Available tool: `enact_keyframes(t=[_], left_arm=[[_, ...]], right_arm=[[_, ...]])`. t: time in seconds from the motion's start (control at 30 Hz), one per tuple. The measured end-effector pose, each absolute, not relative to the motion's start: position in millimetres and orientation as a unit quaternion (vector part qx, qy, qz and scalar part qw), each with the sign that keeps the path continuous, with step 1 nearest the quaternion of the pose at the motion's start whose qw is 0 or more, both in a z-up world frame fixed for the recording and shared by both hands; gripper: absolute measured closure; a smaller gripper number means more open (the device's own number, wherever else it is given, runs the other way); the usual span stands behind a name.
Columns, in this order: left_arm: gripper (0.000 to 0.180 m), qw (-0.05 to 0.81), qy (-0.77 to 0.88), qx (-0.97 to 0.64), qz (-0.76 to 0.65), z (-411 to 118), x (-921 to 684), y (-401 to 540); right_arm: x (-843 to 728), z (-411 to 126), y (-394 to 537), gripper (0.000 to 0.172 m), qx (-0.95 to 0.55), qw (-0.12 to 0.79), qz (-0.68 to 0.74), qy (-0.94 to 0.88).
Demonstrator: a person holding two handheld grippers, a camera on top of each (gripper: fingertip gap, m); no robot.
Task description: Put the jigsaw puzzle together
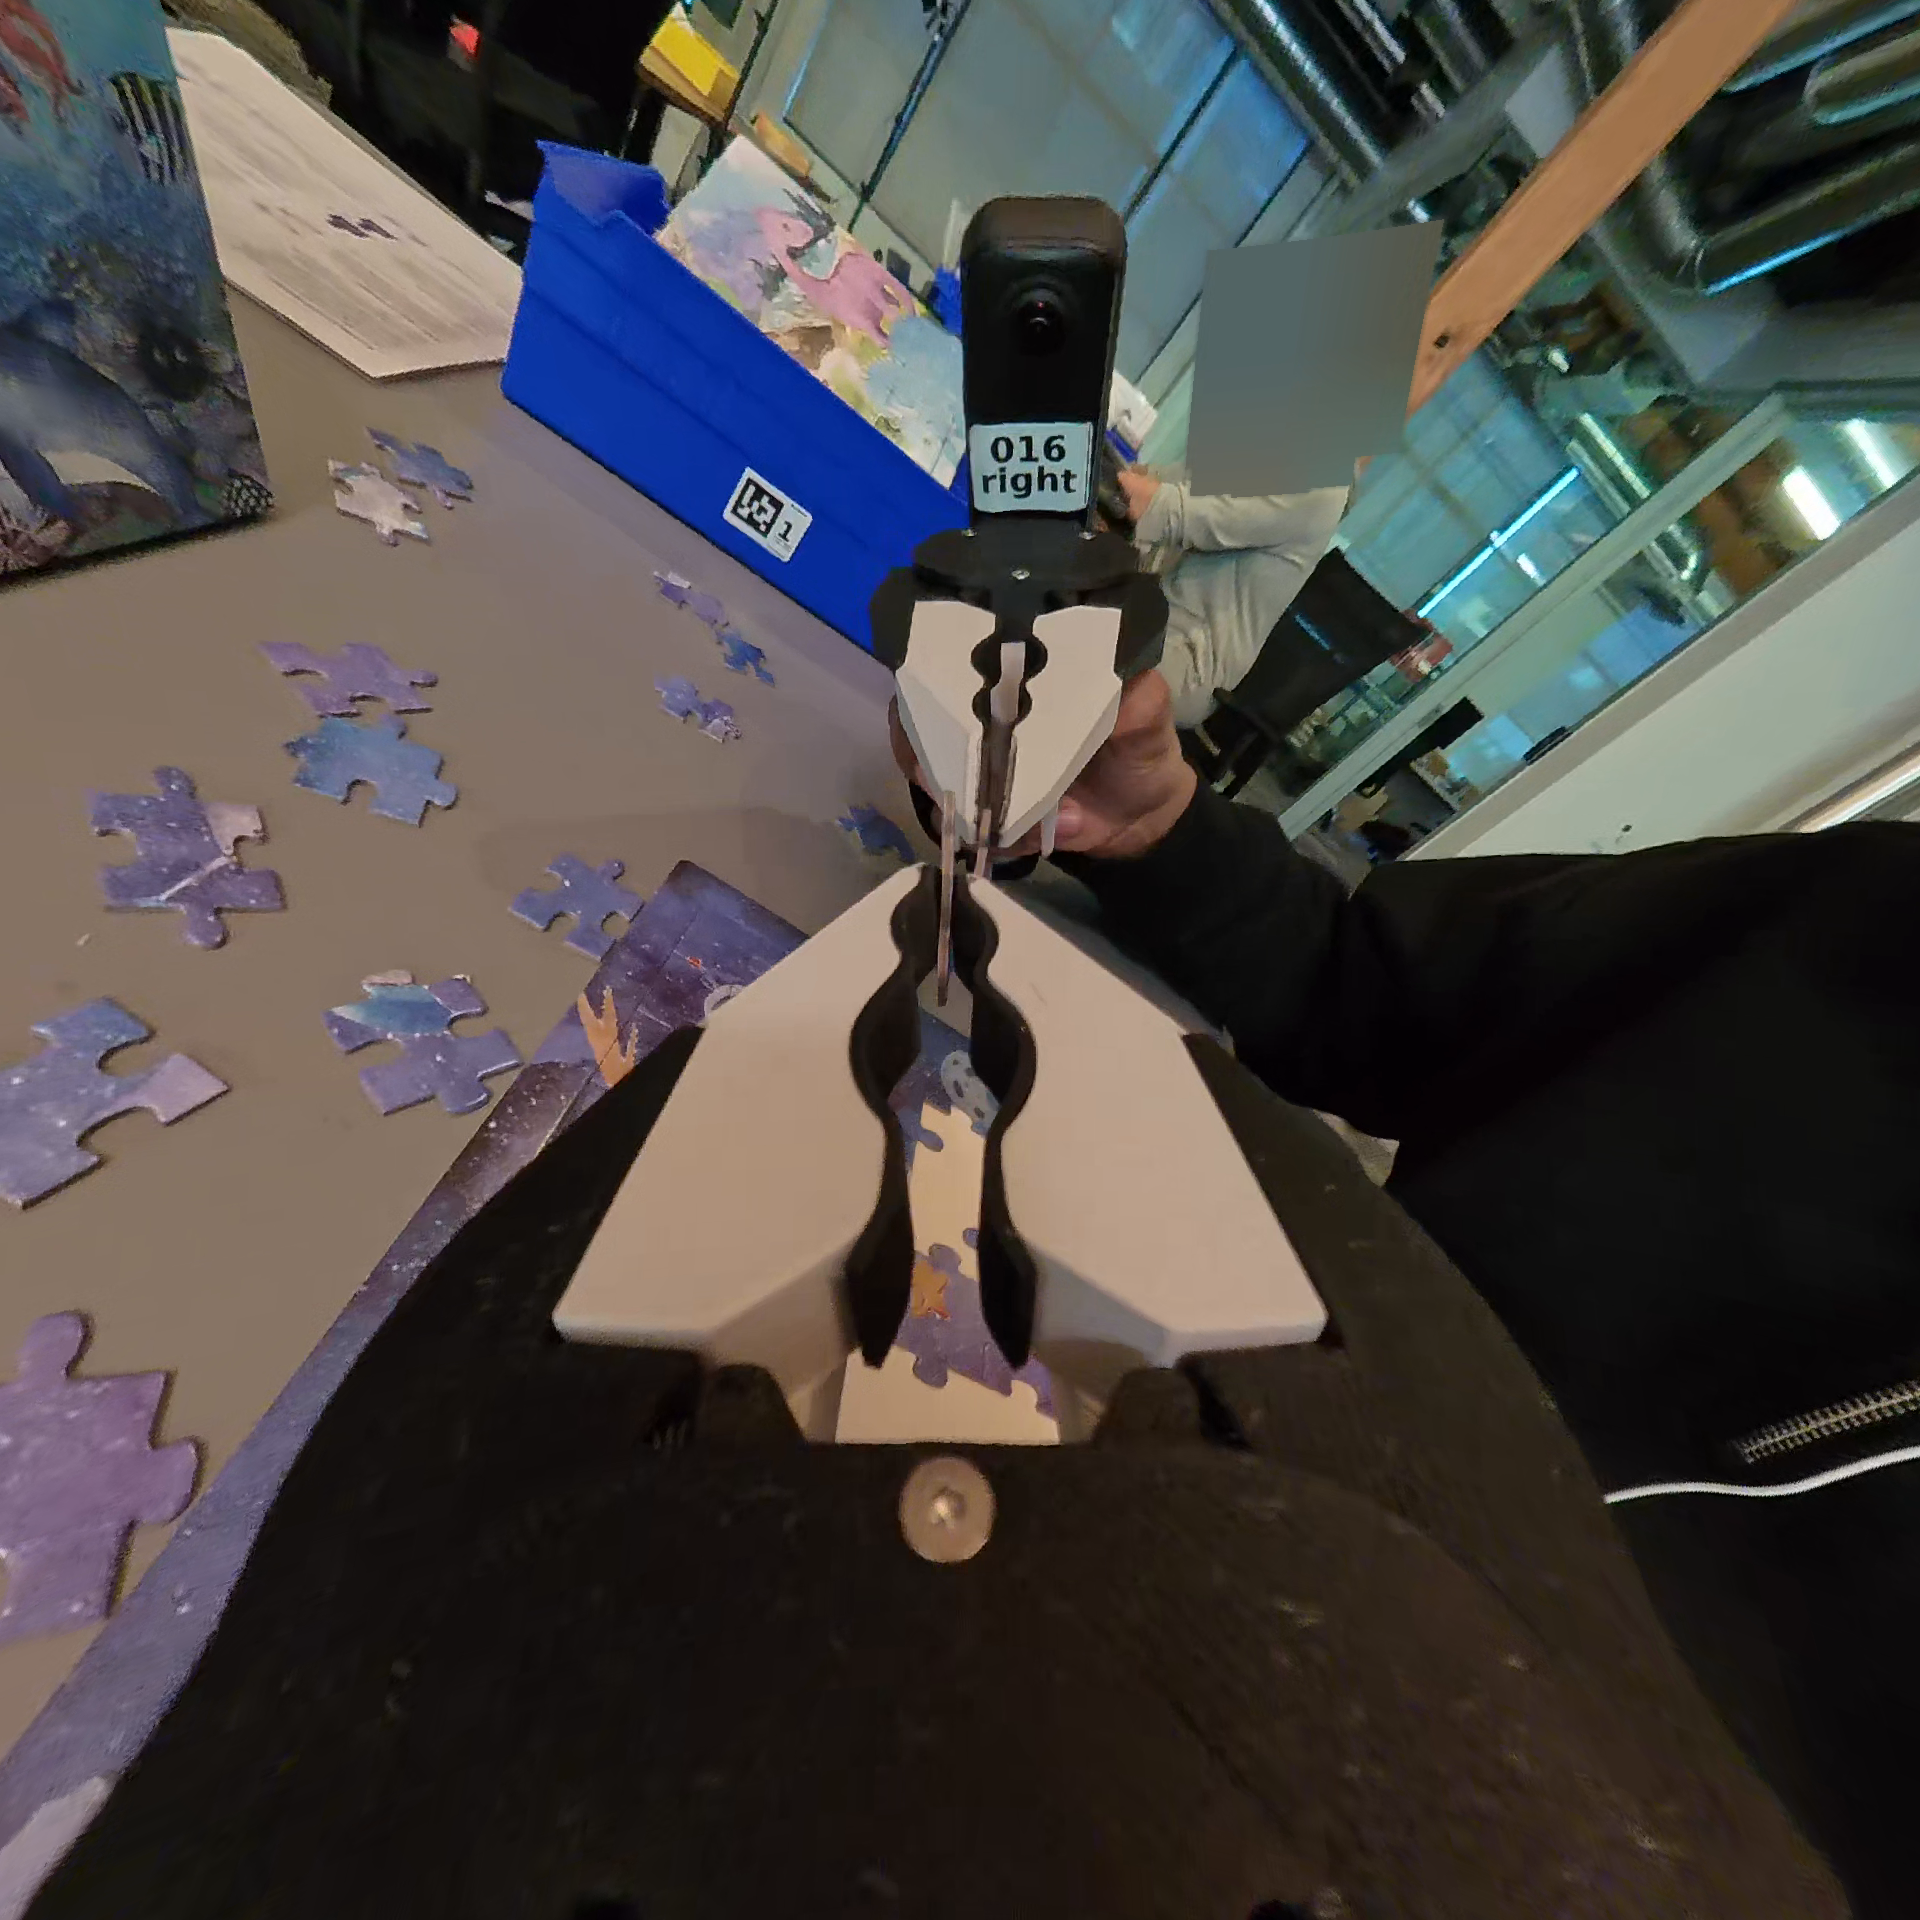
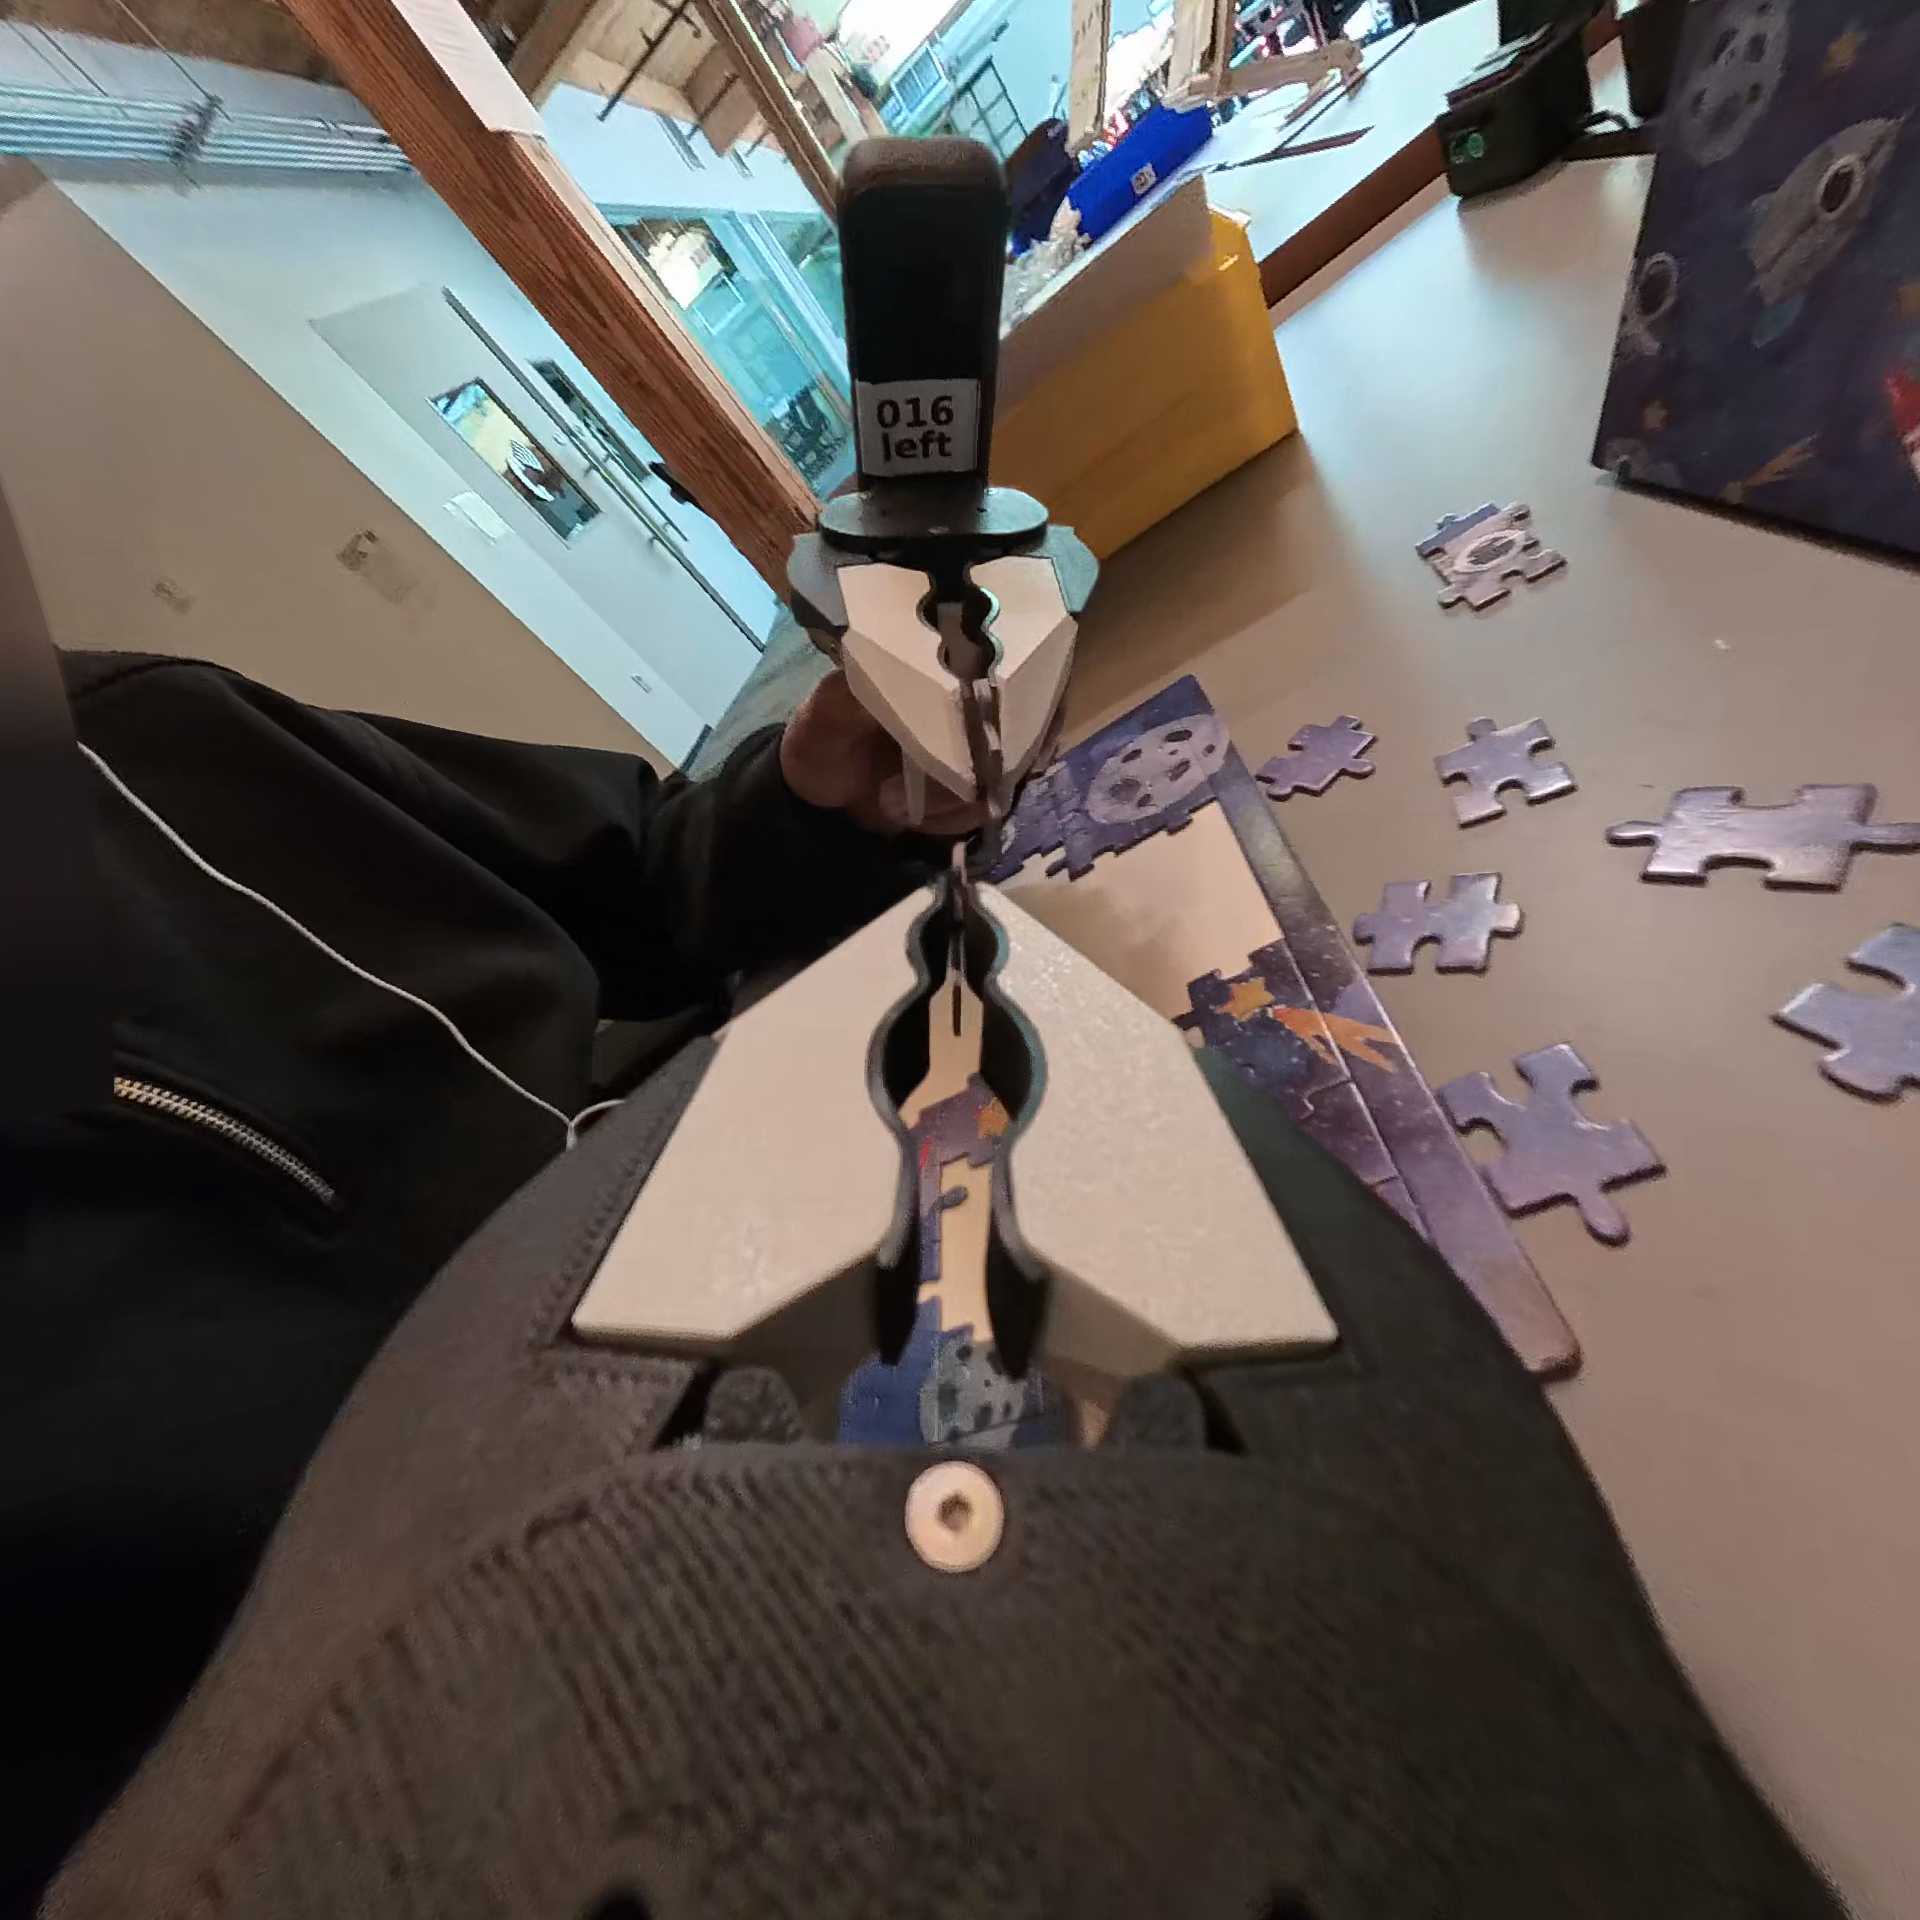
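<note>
Puzzle pieces are what both claws pinch: we see the left gripper (image 1: 948, 883) pressed together on a thin puzzle piece (image 1: 943, 914) held edge-on, and facing it, tip to tip, the right gripper (image 2: 961, 883) clamped on a second piece (image 2: 954, 956), also edge-on (so thin that its picture side cannot be made out). The two held pieces meet or nearly meet between the opposing tips; we cannot tell whether they touch. Both hang just above a partly filled puzzle tray (image 2: 1423, 997) lying on the grey table (image 1: 436, 582). Loose purple-blue pieces (image 1: 187, 857) are scattered over the table to the left of the tray in the left wrist view. Farther off stand a blue bin (image 1: 665, 384) and a puzzle box (image 1: 104, 312). A hand (image 1: 1127, 774) in a black sleeve (image 1: 1455, 987) grips the right gripper's handle.
</note>
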State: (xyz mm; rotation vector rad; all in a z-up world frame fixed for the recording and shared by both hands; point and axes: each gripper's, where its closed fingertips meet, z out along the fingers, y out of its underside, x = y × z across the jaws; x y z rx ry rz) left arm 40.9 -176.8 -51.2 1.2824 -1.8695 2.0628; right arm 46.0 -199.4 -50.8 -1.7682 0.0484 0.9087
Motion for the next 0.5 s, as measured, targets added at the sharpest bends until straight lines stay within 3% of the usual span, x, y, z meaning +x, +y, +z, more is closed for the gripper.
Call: enact_keyframes(t=[0.2, 0.4, 0.5], left_arm=[[0.18, 0.074, -0.561, 0.422, 0.709, -43, 42, -174], [0.18, 0.068, -0.567, 0.416, 0.708, -42, 41, -174], [0.18, 0.077, -0.564, 0.415, 0.71, -43, 40, -175]], right_arm=[[64, -48, -198, 0.172, -0.729, 0.571, 0.372, 0.065], [134, -104, -228, 0.172, -0.839, 0.48, 0.202, 0.159], [156, -124, -250, 0.172, -0.845, 0.442, 0.213, 0.212]])
